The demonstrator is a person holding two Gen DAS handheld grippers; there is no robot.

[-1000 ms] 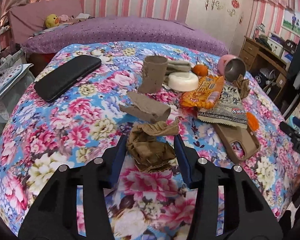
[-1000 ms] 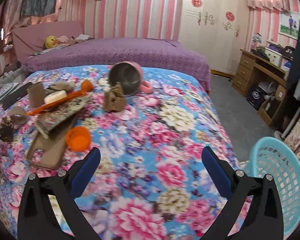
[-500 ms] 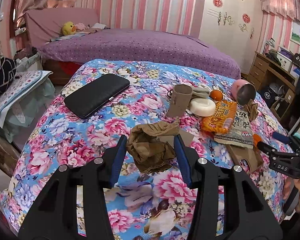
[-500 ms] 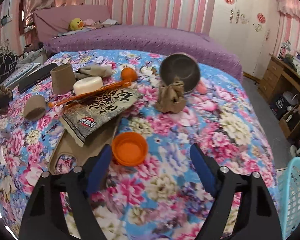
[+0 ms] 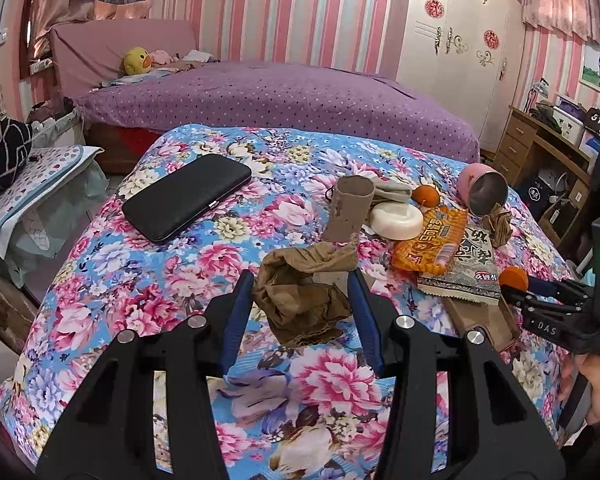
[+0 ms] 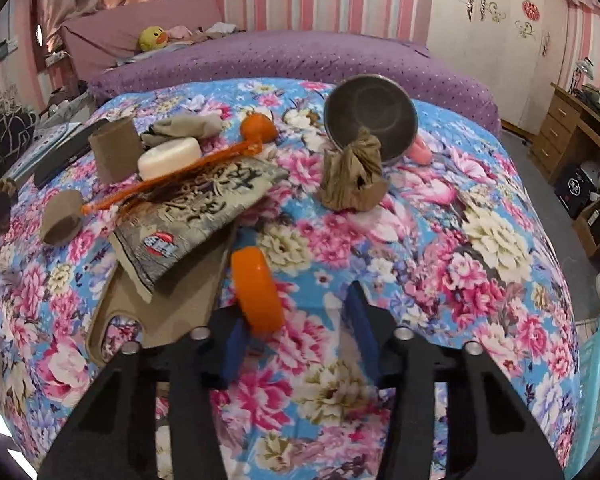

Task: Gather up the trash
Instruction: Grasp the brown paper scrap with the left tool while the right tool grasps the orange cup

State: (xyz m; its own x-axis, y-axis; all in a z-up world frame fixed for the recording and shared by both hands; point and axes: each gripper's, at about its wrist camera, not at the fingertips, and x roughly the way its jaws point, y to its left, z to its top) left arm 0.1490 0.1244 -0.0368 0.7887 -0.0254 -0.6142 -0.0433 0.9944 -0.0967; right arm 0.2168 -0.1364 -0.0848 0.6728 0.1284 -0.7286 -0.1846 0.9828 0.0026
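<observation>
Left wrist view: the left gripper is clamped part-open on a crumpled brown paper wad, held just above the floral bedspread. Behind it there's a black wallet, a cardboard tube, an orange snack bag, and a purple bed against the pink striped wall.

Right wrist view: the right gripper is closing around an orange lid tipped on edge; the left pad touches it, the right pad is still clear. A turquoise basket sits at the right edge, off the bed.
</observation>
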